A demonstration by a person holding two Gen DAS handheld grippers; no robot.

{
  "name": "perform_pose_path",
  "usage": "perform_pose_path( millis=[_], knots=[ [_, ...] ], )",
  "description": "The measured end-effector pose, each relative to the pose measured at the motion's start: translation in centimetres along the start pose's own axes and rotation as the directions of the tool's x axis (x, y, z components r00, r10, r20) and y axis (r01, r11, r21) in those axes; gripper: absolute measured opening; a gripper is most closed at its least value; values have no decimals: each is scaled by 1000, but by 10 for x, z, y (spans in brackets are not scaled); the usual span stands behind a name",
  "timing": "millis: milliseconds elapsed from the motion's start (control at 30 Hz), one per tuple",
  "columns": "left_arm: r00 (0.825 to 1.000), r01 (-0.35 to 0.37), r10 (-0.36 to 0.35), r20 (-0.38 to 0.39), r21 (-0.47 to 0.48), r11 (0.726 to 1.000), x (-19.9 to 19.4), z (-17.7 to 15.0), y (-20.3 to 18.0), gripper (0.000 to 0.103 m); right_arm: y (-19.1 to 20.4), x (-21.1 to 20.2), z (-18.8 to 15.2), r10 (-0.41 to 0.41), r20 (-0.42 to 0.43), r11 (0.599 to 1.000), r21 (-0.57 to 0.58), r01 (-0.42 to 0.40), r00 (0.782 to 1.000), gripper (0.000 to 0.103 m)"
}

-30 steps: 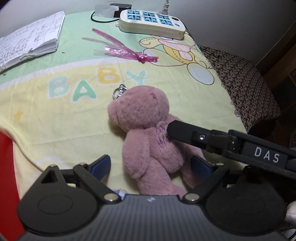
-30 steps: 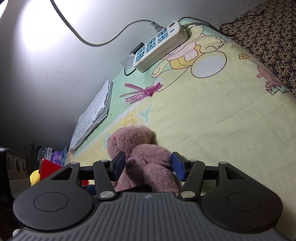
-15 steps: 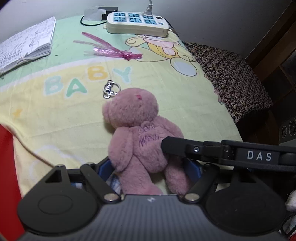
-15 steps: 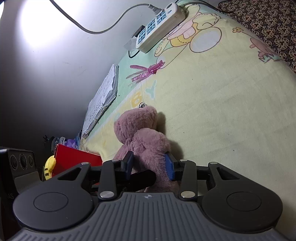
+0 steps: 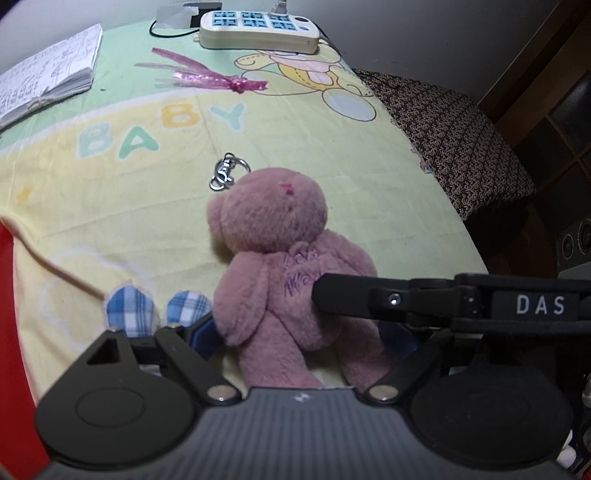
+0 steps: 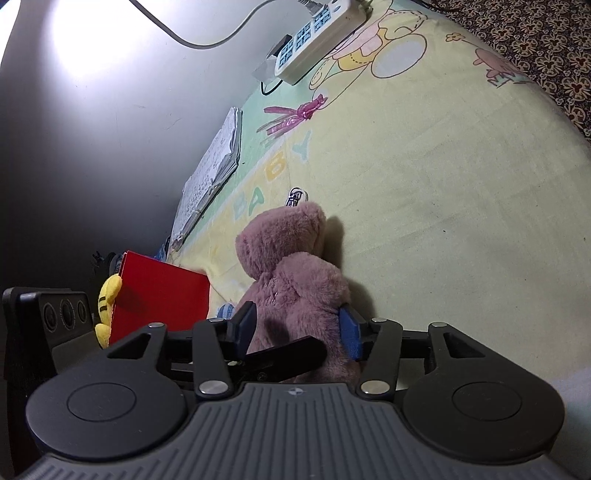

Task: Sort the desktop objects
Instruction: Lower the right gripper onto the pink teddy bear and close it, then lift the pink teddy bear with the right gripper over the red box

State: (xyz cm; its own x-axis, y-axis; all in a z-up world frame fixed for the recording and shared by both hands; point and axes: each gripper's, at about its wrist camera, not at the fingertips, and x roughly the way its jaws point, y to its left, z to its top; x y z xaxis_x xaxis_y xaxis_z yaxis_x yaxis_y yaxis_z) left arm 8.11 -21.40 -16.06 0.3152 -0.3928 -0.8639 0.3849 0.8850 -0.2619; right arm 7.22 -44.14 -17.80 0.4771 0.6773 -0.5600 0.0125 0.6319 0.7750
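A pink plush bear [image 5: 280,258] with a metal key ring [image 5: 227,175] at its head lies on the yellow baby-print cloth [image 5: 110,206]. My right gripper [image 6: 299,326] is shut on the bear's [image 6: 291,273] lower body, and its black finger crosses the bear's belly in the left wrist view. My left gripper [image 5: 303,338] is open, with its blue pads on either side of the bear's legs.
A white power strip [image 5: 258,29], an open notebook [image 5: 44,77] and a pink ribbon [image 5: 210,75] lie at the far edge. A red box [image 6: 159,295] with a yellow plush toy [image 6: 107,302] stands at the left. A dark patterned cloth [image 5: 454,136] lies at the right.
My right gripper has closed on the bear and lifted it slightly. The bear's key ring has come into view. Blue checked patches on the cloth now show beside the left finger.
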Motion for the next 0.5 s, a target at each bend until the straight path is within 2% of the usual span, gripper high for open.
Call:
perform_pose_path(
  millis=[100, 133, 300, 500],
  knots=[
    [1000, -4, 5, -5, 11, 1000, 0, -3, -5, 89, -1, 5, -2, -5, -7, 1000, 7, 5, 1000, 50],
    [1000, 0, 0, -5, 14, 1000, -2, -5, -7, 89, 0, 3, -3, 1, -11, 1000, 8, -1, 1000, 46],
    [999, 41, -42, 15, 48, 998, -17, -15, -22, 89, -1, -17, -16, 2, 5, 1000, 19, -2, 1000, 41],
    [993, 77, -84, 80, 87, 993, -51, -25, -37, 89, 21, -51, -32, -28, 70, 999, -33, 30, 997, 40]
  ],
)
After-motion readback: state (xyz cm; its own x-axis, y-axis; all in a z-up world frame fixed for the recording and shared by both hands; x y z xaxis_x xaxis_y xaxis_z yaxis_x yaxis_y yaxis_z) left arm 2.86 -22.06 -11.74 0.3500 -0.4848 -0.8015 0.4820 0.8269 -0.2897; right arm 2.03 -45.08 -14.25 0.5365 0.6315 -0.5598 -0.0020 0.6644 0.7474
